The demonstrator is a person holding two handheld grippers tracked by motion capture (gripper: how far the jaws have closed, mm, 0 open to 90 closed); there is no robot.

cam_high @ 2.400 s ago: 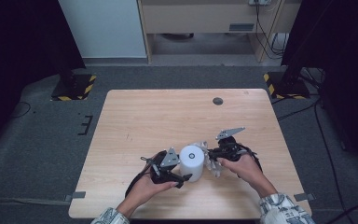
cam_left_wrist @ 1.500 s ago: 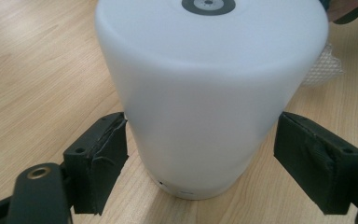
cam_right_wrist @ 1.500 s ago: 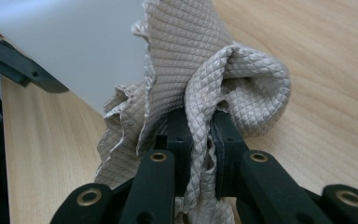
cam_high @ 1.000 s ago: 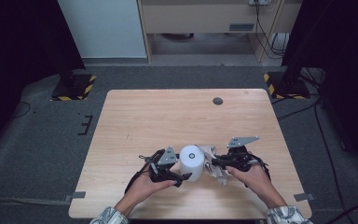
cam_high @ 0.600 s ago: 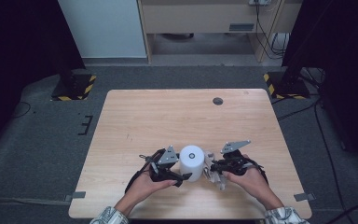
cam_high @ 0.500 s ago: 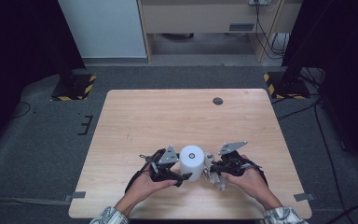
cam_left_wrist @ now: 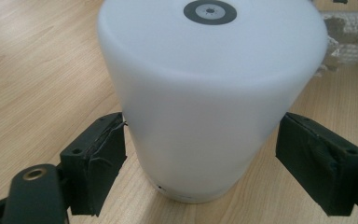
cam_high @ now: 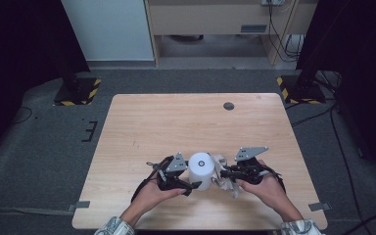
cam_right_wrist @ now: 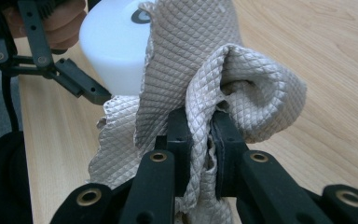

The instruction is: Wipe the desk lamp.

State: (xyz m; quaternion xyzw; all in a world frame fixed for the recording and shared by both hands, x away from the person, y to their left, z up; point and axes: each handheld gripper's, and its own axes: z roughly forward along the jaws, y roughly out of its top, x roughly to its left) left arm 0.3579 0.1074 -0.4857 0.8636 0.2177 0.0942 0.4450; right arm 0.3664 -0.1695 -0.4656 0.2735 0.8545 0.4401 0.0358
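A: Where did we have the white lamp (cam_high: pixel 201 170) standing?

B: Upright on the desk (cam_high: pixel 166 122), near its front edge, between our 2 hands. Its long axis ran straight up, and the grey ring mark on its flat top faced the ceiling.

A: And the left tool (cam_high: pixel 180 180)?

B: In the left gripper view its 2 black pads (cam_left_wrist: pixel 98 158) stood on either side of the lamp's lower body. The left pad looked touching or almost touching the wall; the right pad (cam_left_wrist: pixel 314 161) stood a little off it. So we judged that tool spread around the lamp, steadying it and not clamped hard.

A: The right tool (cam_right_wrist: pixel 199 140)?

B: Pressed together on a fold of the beige quilted cloth (cam_right_wrist: pixel 200 70). The cloth bunched above the jaws and hung loose below them.

A: Which way did the lamp lie from the cloth?

B: From the right tool the lamp lay ahead and towards our left hand, just beyond the cloth. In the right gripper view a flap of cloth stood in front of the lamp's side; whether it touched, we could not tell. In the high view the cloth sat just beside the lamp's right flank.

A: So the right hand was the nearer one for wiping?

B: We judged so: the wipe would need the cloth pushed leftward against the upright wall while the left tool braced the far side.
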